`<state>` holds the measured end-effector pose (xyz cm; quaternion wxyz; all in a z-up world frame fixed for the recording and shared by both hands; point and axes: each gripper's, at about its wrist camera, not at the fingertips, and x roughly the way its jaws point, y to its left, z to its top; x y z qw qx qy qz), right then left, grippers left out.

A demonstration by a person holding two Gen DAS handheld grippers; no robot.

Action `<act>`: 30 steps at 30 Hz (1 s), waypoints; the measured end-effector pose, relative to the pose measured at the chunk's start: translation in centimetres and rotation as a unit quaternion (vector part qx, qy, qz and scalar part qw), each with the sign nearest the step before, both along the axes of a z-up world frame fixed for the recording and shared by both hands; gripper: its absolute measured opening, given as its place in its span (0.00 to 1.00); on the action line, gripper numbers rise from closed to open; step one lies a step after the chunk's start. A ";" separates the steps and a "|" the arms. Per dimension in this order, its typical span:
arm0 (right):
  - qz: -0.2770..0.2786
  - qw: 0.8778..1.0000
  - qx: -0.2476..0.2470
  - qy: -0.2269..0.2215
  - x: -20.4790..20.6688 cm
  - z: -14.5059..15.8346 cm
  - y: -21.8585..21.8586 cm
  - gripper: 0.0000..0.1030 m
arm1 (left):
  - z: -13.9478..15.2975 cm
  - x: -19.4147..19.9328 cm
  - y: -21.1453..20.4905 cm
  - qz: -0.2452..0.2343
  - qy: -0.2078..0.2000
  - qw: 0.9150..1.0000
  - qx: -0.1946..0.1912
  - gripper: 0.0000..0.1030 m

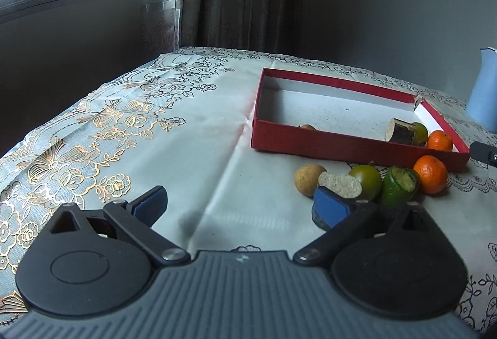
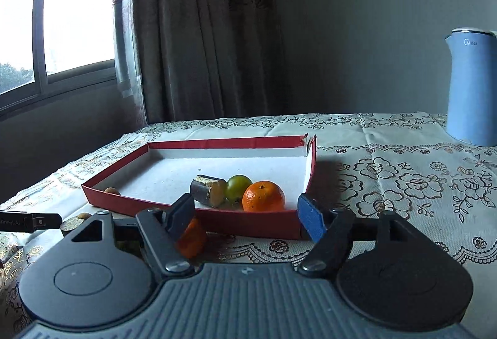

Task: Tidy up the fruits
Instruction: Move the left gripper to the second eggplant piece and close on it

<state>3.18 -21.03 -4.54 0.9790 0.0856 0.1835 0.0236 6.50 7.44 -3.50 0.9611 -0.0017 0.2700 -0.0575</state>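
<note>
- The table [image 1: 192, 134] is covered by a pale flowery cloth.
- A red box [image 1: 341, 149] is set on it — loose fruits [image 1: 366, 180] are laid just beside.
- A blue kettle [image 2: 472, 90] is stood far back.

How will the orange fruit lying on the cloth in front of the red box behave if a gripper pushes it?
The orange fruit looks round, so it will probably roll rather than slide. It lies close beside the cut green piece, which might block rolling that way. Its skin looks smooth, so open fingers could slip off it.
</note>
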 end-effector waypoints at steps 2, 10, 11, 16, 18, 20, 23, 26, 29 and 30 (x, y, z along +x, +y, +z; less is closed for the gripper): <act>0.001 1.000 0.006 -0.001 -0.1 -0.1 -0.2 0.72 | 0.0 -0.6 -0.7 -0.011 -0.010 1.000 0.012 0.87; 0.004 1.000 0.023 0.001 -0.1 -0.2 -0.7 0.72 | 0.5 -3.1 -1.2 -0.056 -0.067 0.996 -0.001 0.79; 0.004 1.000 0.023 0.001 -0.1 -0.2 -0.7 0.72 | 0.5 -3.2 -1.5 -0.066 -0.065 0.996 0.001 0.79; 0.004 1.000 0.026 0.002 0.0 -0.2 -0.7 0.72 | 0.6 -2.9 -4.1 -0.093 -0.050 0.994 0.025 0.75; 0.004 1.000 0.028 0.003 0.0 -0.2 -0.8 0.72 | 0.5 -2.6 -5.2 -0.099 -0.037 0.994 0.038 0.72; 0.003 0.999 0.032 0.005 0.0 -0.3 -1.0 0.72 | 0.3 -2.1 -5.9 -0.100 -0.017 0.994 0.040 0.68; 0.002 0.999 0.037 0.006 0.1 -0.3 -1.1 0.72 | -0.3 -0.8 -5.7 -0.083 0.023 0.996 0.022 0.53; 0.003 0.999 0.040 0.008 0.1 -0.3 -1.2 0.72 | -0.9 0.0 -5.2 -0.069 0.040 0.997 0.008 0.34; 0.004 0.999 0.042 0.012 0.3 -0.4 -1.2 0.72 | -0.8 0.2 -5.4 -0.068 0.039 0.997 0.016 0.33; 0.004 0.999 0.043 0.013 0.3 -0.4 -1.3 0.72 | -0.9 0.2 -5.6 -0.068 0.037 0.997 0.022 0.33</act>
